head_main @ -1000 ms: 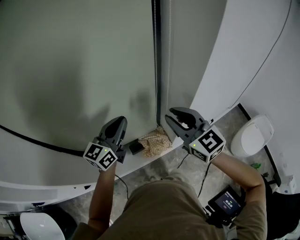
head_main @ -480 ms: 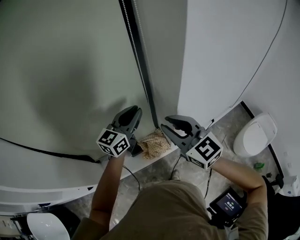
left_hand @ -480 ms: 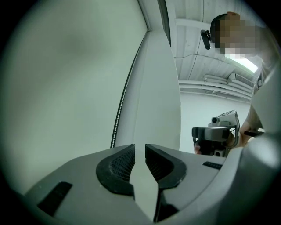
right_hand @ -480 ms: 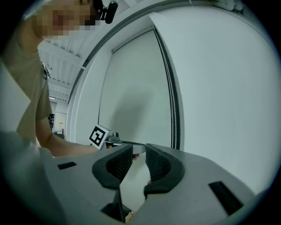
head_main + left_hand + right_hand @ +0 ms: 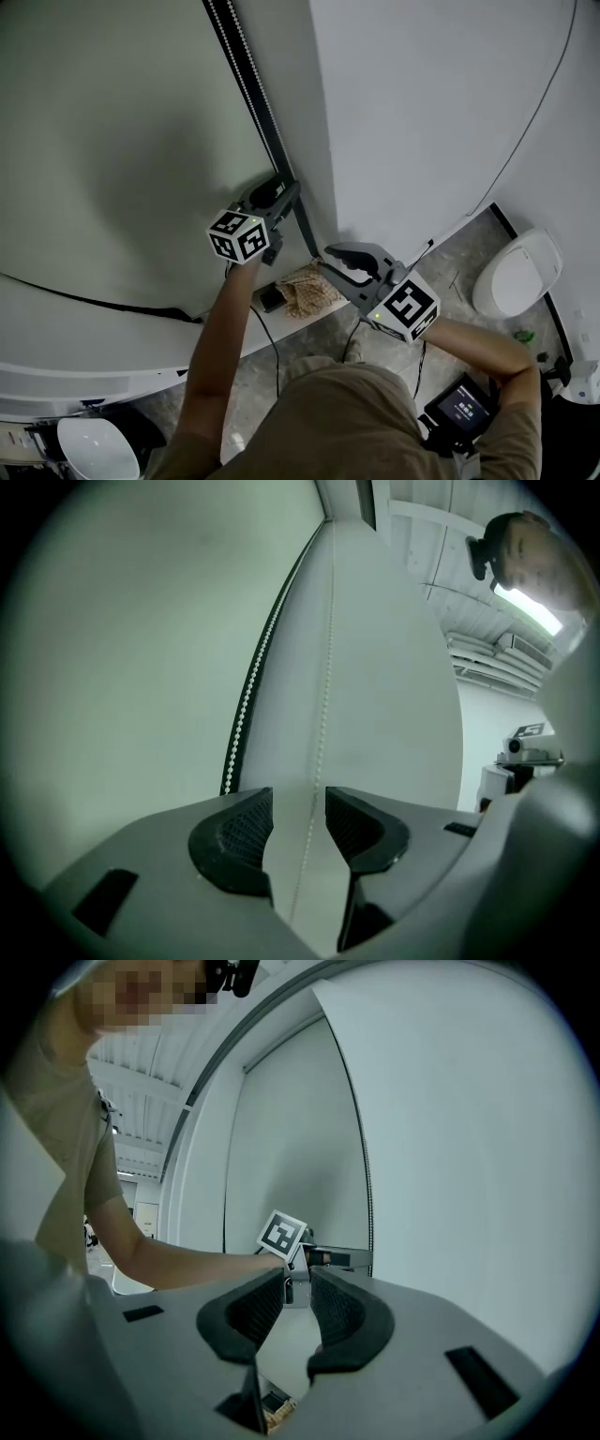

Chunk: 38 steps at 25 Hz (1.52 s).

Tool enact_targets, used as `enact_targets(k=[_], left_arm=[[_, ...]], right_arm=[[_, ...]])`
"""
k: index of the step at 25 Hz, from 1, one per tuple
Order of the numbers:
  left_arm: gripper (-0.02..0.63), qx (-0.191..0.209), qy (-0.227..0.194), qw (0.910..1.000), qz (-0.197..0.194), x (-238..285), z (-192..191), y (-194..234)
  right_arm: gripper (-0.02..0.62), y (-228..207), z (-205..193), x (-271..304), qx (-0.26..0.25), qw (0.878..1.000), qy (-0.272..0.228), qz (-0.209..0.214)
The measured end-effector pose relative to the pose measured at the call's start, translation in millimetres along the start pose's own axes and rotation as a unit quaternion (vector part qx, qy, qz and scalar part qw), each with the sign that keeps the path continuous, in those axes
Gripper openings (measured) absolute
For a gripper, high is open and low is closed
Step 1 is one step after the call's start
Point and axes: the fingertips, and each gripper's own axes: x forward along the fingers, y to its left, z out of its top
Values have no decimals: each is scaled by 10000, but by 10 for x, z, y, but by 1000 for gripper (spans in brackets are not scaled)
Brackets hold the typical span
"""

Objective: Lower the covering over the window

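The window covering (image 5: 112, 141) is a pale grey-green blind filling the left of the head view. A white bead chain (image 5: 246, 66) runs down its right edge beside a dark frame. My left gripper (image 5: 287, 187) points level at that edge. Its jaws have just been opening and now stand open. In the left gripper view (image 5: 298, 803) one chain strand (image 5: 323, 686) hangs between the pads without being pressed; a second strand (image 5: 248, 696) follows the dark frame. My right gripper (image 5: 328, 257) hangs lower right, open and empty (image 5: 297, 1288), looking at the left gripper's marker cube (image 5: 281, 1234).
A white wall (image 5: 422, 112) stands right of the blind. On the sill lie a crumpled tan cloth (image 5: 305, 286), a small black box (image 5: 272, 298) and a black cable (image 5: 94, 302). On the floor are a white round object (image 5: 516, 272) and a screen device (image 5: 461, 405).
My left gripper has moved up and to the right, to the chain at the blind's edge, and its jaws have opened. The right gripper has shifted a little.
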Motion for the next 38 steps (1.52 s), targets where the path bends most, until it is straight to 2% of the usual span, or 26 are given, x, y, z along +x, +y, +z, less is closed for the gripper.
enact_targets(k=[4, 5, 7, 8, 15, 19, 22, 24, 28, 34, 38], left_arm=[[170, 133, -159, 9998, -77, -35, 63, -62], [153, 198, -144, 9997, -77, -41, 66, -72], [86, 296, -113, 9995, -54, -47, 79, -70], [31, 313, -105, 9994, -56, -43, 81, -74], [28, 512, 79, 9981, -332, 28, -56, -380], [26, 733, 270, 9951, -605, 63, -197, -669], [26, 756, 237, 9936, -799, 55, -226, -869], [26, 806, 238, 9918, -959, 52, -263, -1025], [26, 585, 124, 9880, -1424, 47, -345, -1352], [26, 280, 72, 9834, -1789, 95, -469, -1674], [26, 204, 79, 9807, -1944, 152, -565, -1814]], right_arm=[[97, 1, -51, -3, -5, 10000, 34, 10], [97, 2, -46, 6, -4, 10000, 41, 9], [97, 10, -14, 33, -14, 10000, 44, 16], [97, 11, 1, 40, -28, 10000, 43, 12], [98, -95, 80, -28, -117, 9997, -70, -185], [98, -289, 297, -111, -293, 9963, -314, -746], [98, -479, 462, -201, -288, 9906, -497, -1243], [98, -577, 504, -265, -271, 9881, -516, -1425], [98, -708, 554, -353, -121, 9873, -713, -1415], [100, -867, 496, -437, -62, 9867, -694, -1467], [98, -938, 425, -473, 203, 9863, -796, -1432]])
